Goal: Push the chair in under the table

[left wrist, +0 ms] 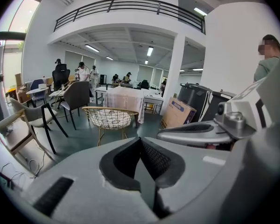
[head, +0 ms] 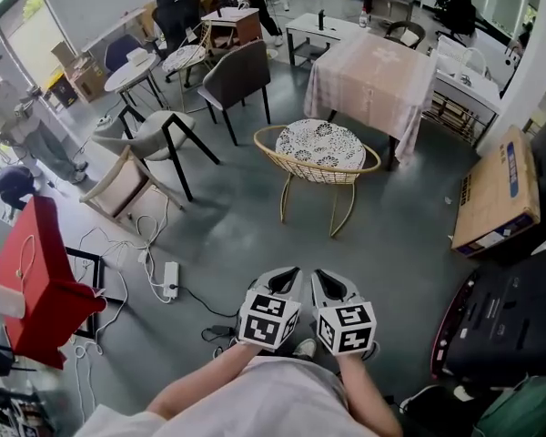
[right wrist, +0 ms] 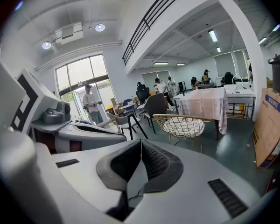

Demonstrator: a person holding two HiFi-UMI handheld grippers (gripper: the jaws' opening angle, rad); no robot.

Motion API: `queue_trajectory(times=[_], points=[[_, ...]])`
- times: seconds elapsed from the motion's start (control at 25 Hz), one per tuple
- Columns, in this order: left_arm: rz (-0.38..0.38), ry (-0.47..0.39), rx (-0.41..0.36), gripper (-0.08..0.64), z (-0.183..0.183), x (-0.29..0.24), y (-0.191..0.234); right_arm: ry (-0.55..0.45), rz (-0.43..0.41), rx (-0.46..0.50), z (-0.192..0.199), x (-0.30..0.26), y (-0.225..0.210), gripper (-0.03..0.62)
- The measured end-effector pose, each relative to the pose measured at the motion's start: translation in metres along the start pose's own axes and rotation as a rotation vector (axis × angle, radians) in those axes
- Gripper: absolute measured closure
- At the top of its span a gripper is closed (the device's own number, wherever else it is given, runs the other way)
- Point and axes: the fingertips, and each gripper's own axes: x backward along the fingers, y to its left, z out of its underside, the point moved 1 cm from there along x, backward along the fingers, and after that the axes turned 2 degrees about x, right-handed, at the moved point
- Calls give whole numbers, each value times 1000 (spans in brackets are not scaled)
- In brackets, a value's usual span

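Observation:
A gold wire chair with a patterned round cushion stands on the grey floor, a short way out from the table draped in a pale pink cloth. The chair also shows in the left gripper view and the right gripper view, with the table behind it. My left gripper and right gripper are held side by side close to my body, well short of the chair. Both are shut with nothing between the jaws.
Grey and beige chairs stand at the left near a round table. A red cabinet, a power strip and cables lie at the lower left. A cardboard box and dark cases are on the right. People stand at the back.

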Motion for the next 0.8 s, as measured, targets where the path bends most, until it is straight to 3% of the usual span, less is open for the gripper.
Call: queue_trajectory(times=[0.32,0.8], points=[[-45,-11,44,555,-8,-4,37,28,-6,30,-5,-27,-5,588],[25,34,32,555,-41,-59,128,71,40,30,-36,-131,-8,588]])
